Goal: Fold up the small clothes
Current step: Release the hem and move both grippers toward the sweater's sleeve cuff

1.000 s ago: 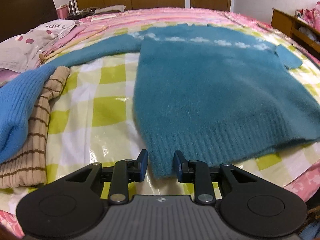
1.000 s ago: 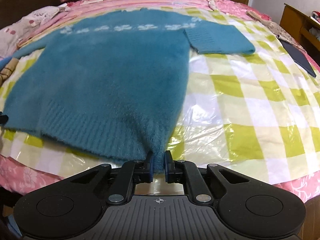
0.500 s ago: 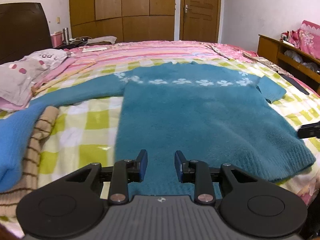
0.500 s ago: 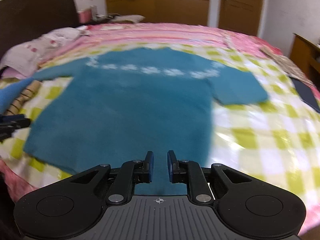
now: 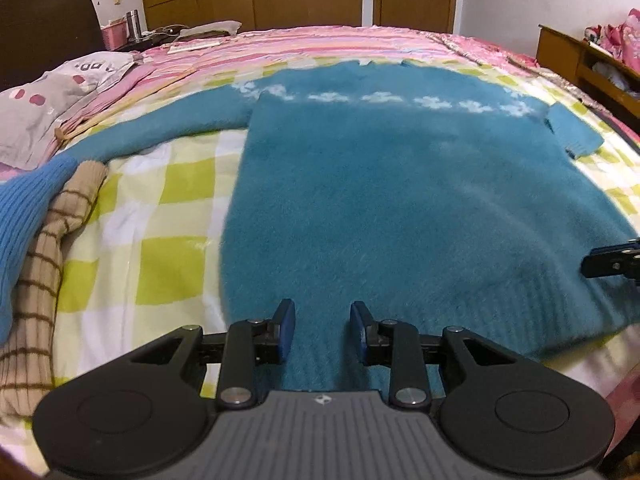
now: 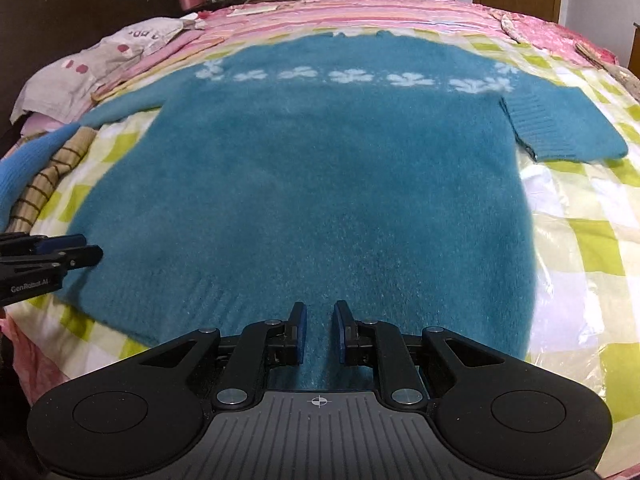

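Fingers of the left gripper [image 5: 323, 330] apart, nothing clamped, only teal knit showing flat through the gap. Fingers of the right gripper [image 6: 318, 330] just a narrow gap apart, having just been opening; fuzzy fabric visible behind the gap, not pinched.

Straight ahead of both pairs and running beneath them: the teal sweater [image 5: 400, 208], spread flat on the bed [image 5: 168, 208], ribbed hem nearest the fingers, white flower band farthest. Beyond the right fingers and off to their right, the short folded-in sleeve [image 6: 560, 128]. Beyond the left fingers and to their left, the long sleeve [image 5: 168, 128] stretched out sideways.

Probably a fresh grip on the hem before a fold. To do it well:
- Drop both pairs onto the rib at matching spots, well apart.
- Close on both layers, not just the fuzzy top pile.
- Lift and carry evenly so the edge stays straight.
- Bring in the outstretched sleeve first, or expect a lopsided fold.
- Watch the glossy checked plastic sheet under the knit: likely slippery.

Farther left of the left fingers: a striped beige garment [image 5: 44, 280] and a blue ribbed garment [image 5: 20, 216], touching the long sleeve's cuff.

Writing: "GenRobot.AI" on the left gripper's side in the right wrist view. Letters on the grey pillow [image 5: 48, 112] too small to read.
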{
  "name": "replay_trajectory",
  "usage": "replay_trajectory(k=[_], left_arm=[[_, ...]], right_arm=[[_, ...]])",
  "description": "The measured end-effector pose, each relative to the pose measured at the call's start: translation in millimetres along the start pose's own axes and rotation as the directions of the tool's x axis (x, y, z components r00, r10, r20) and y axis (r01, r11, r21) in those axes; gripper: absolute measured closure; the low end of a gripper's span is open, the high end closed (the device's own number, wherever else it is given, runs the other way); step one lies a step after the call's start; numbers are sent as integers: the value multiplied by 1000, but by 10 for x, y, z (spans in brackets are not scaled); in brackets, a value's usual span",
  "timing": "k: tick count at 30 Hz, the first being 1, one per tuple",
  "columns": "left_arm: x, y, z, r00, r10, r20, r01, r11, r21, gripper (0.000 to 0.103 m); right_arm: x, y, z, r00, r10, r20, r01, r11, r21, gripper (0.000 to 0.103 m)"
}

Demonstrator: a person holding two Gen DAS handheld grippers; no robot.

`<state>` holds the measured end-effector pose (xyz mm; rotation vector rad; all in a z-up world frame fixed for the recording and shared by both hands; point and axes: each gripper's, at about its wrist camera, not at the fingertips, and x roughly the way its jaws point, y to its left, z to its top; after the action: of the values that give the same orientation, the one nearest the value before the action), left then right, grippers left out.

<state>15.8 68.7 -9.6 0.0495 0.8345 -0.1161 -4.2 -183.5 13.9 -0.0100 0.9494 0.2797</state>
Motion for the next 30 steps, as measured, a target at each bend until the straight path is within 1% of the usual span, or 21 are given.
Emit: replay_trajectory(k=[6, 9, 13, 15, 17, 19, 22, 24, 30], left_arm=[[-11, -205, 292, 999, 0, 52, -2, 999, 33, 67], [80, -321, 397, 999, 12, 44, -14, 998, 55, 67], [230, -493, 475, 1000, 27, 11, -28, 996, 81, 67], [294, -564, 477, 1000, 28, -3, -28, 995, 94, 67], [371, -626, 468, 999, 37, -30, -34, 994, 104, 67], [422, -675, 449, 997, 55, -46, -50, 992, 115, 67], [424, -721, 450, 996, 74, -48, -67, 990, 123, 67], [417, -724, 461, 996, 72, -52, -65, 991, 114, 67], [386, -748, 483, 997, 57, -48, -51, 992, 111, 67]], right_arm=[[-16, -53, 224, 997, 35, 73, -36, 999, 8, 86], [59, -60, 311, 995, 43, 85, -44, 999, 5, 86], [138, -111, 447, 993, 61, 106, -64, 998, 23, 86], [155, -135, 453, 993, 54, 106, -57, 998, 26, 85], [154, -136, 418, 994, 45, 95, -45, 999, 2, 85], [179, -117, 386, 997, 39, 71, -38, 999, -14, 85], [260, -88, 351, 999, 29, 27, -28, 999, -17, 84], [251, -54, 344, 999, 18, 31, -17, 999, -29, 83], [124, -84, 332, 997, 34, 75, -35, 999, 9, 83]])
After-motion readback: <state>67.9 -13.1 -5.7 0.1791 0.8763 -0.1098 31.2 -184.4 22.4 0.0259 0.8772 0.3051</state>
